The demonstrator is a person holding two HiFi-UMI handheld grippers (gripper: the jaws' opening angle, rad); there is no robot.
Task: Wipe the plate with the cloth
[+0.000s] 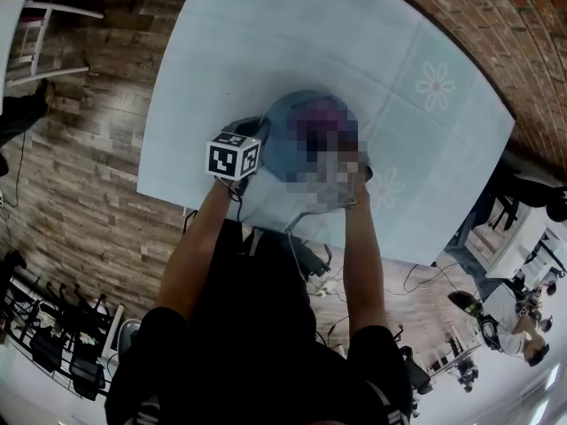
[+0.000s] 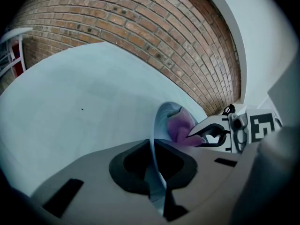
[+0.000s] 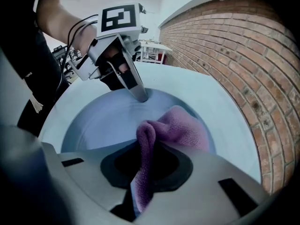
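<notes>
A blue plate [image 1: 283,140] lies on the pale blue table [image 1: 266,42], near its front edge. My left gripper [image 2: 157,172] is shut on the plate's near rim [image 2: 156,135], which runs edge-on between its jaws. A purple cloth [image 3: 180,125] lies on the plate's right side. One fold of it is pinched in my right gripper [image 3: 143,172], which is shut on it and points steeply down into the plate. From the right gripper view, the left gripper [image 3: 139,95] grips the far rim of the plate [image 3: 98,121]. In the head view a blurred patch hides the cloth and the right gripper.
A brick wall [image 2: 140,36] runs along the table's far side. White flower prints [image 1: 434,85] mark the table cover. Wooden flooring [image 1: 80,166] lies left of the table, cables [image 1: 310,264] trail below its front edge, and a white rack [image 1: 35,34] stands at far left.
</notes>
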